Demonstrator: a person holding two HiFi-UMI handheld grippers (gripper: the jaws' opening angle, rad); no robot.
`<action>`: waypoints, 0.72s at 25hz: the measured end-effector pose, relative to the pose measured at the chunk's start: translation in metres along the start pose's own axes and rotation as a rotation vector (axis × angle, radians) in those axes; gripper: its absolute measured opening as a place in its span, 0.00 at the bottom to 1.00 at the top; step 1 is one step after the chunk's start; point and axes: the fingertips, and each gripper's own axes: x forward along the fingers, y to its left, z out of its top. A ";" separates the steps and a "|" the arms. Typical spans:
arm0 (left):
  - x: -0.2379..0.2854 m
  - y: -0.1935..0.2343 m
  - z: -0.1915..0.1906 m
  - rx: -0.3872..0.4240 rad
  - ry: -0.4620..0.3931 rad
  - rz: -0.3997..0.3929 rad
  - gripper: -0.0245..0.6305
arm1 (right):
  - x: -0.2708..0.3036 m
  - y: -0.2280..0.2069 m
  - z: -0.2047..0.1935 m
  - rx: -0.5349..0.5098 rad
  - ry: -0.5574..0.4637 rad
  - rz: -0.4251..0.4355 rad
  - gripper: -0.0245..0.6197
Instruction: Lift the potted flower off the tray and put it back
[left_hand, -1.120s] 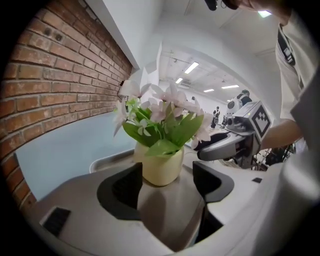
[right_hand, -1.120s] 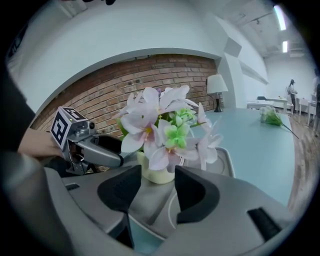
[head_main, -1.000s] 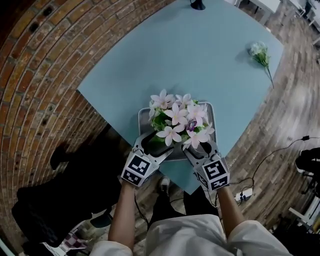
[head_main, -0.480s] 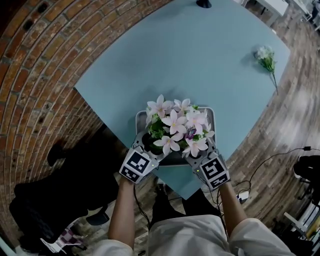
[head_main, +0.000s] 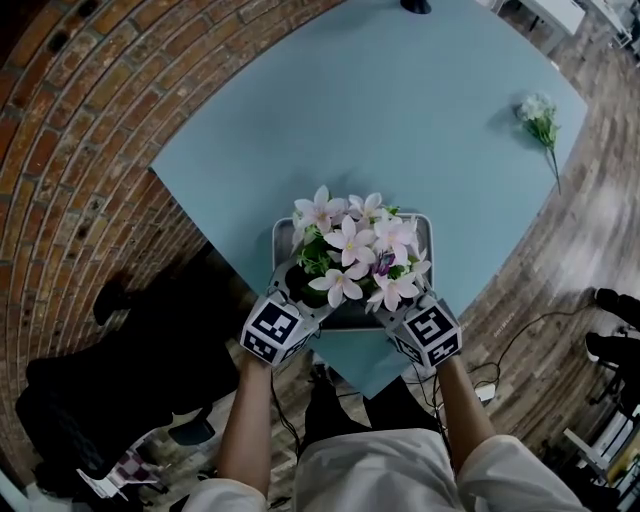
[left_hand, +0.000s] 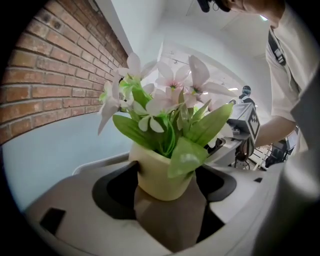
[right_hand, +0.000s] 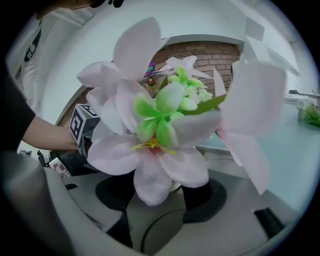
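The potted flower (head_main: 355, 245), pale pink blooms over green leaves in a cream pot (left_hand: 157, 175), stands on the grey tray (head_main: 278, 235) near the table's front corner. My left gripper (head_main: 291, 287) reaches in from the left, and its dark pads (left_hand: 117, 187) hug the pot's sides. My right gripper (head_main: 404, 292) comes in from the right under the blooms. Its jaws stand wide and are closing around the pot. A big petal (right_hand: 152, 182) hides nearly all of the pot there, so no contact with the pads shows.
The light blue table (head_main: 400, 120) has its corner edge just below the tray. A loose flower sprig (head_main: 540, 118) lies at the far right. A dark object (head_main: 415, 5) sits at the far edge. Brick flooring, a black bag (head_main: 100, 390) and cables (head_main: 485, 390) surround the table.
The right gripper has edged a little closer to the pot. The plant stays on the tray and the left gripper keeps its place.
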 end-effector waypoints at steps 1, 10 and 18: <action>0.000 0.000 0.000 -0.002 -0.001 0.003 0.62 | 0.000 0.001 0.000 -0.008 0.000 0.000 0.45; -0.003 -0.002 0.003 -0.007 -0.010 0.021 0.61 | 0.002 0.004 0.003 -0.074 0.039 -0.009 0.45; -0.015 -0.008 0.016 -0.009 -0.059 0.021 0.61 | -0.007 0.013 0.011 -0.080 0.015 -0.038 0.45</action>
